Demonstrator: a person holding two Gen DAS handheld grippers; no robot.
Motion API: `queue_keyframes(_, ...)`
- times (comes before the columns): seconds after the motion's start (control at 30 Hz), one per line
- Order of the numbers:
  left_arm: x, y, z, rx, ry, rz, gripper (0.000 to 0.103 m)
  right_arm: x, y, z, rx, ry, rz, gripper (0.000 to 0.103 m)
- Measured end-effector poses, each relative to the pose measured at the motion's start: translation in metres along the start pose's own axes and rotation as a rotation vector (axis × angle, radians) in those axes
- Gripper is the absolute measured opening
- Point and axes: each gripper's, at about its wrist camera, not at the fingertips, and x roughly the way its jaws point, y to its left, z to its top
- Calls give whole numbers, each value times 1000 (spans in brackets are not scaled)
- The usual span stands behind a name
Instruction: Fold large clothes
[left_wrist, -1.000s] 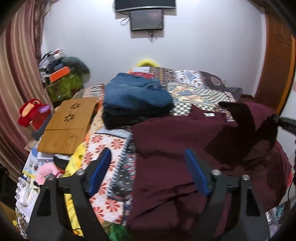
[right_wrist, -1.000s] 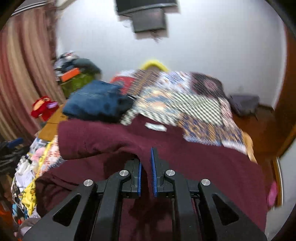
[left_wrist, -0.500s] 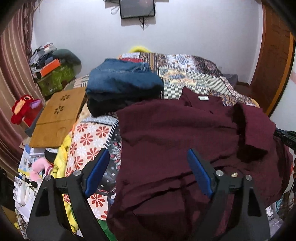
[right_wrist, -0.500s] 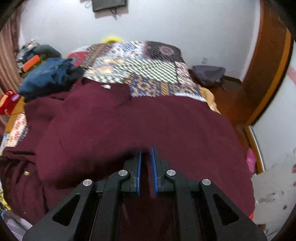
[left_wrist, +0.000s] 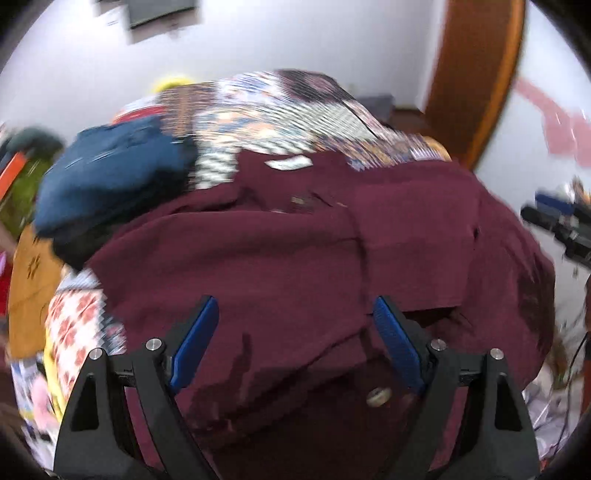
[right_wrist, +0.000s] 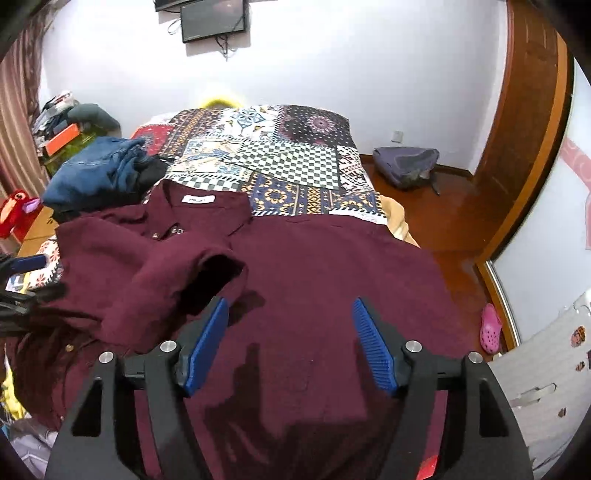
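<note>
Right wrist view looks down over a maroon shirt spread across the near part of a bed covered with a patchwork quilt. The shirt's collar, with a white label, points toward the far wall, and one sleeve is folded over onto the left part of the body, its cuff gaping dark. The right gripper hangs above the shirt's lower middle; its jaws are opening, blue pads spread wide, with only flat cloth seen beyond them and nothing pinched. At the left edge of this view the left gripper shows as a blue pad and dark fingers beside the shirt's left side.

Left wrist view is blurred. The left gripper has its jaws released and spread wide over the shirt, near a pale button on the rumpled near hem; no cloth is pinched between the pads. The right gripper appears at the right edge as a dark, blurred shape just off the shirt's right side.

A stack of folded jeans and dark clothes sits on the bed just left of the collar, touching the shirt's shoulder. A red toy lies at the far left, a grey backpack on the wooden floor beyond the bed, and a pink shoe on the floor to the right.
</note>
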Motion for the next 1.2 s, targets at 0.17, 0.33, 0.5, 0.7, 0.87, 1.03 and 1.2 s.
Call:
queue_keyframes(0.17,46,-49,1,185,150,-42,86,1,-6,-6,10,-3,0,67)
queue_keyframes(0.33,53,-63,37,214,120,11,86,3,-24,-9,71,-1,-17,67)
queue_keyframes(0.5,51,-79,111,252,-17,128,86,2,-43,-12,140,-5,-16,67)
queue_keyframes(0.7,44,-105,177,250,-107,63,86,2,-54,-14,178,-6,-30,67)
queue_keyframes(0.87,22,-127,177,277,-185,2,87,12,-59,-10,174,23,9,67)
queue_keyframes(1.03,26,-118,151,319,-170,59,89,39,-67,-1,223,86,134,67)
queue_keyframes(1.2,32,-72,114,258,-110,124,89,73,-78,15,309,156,219,67)
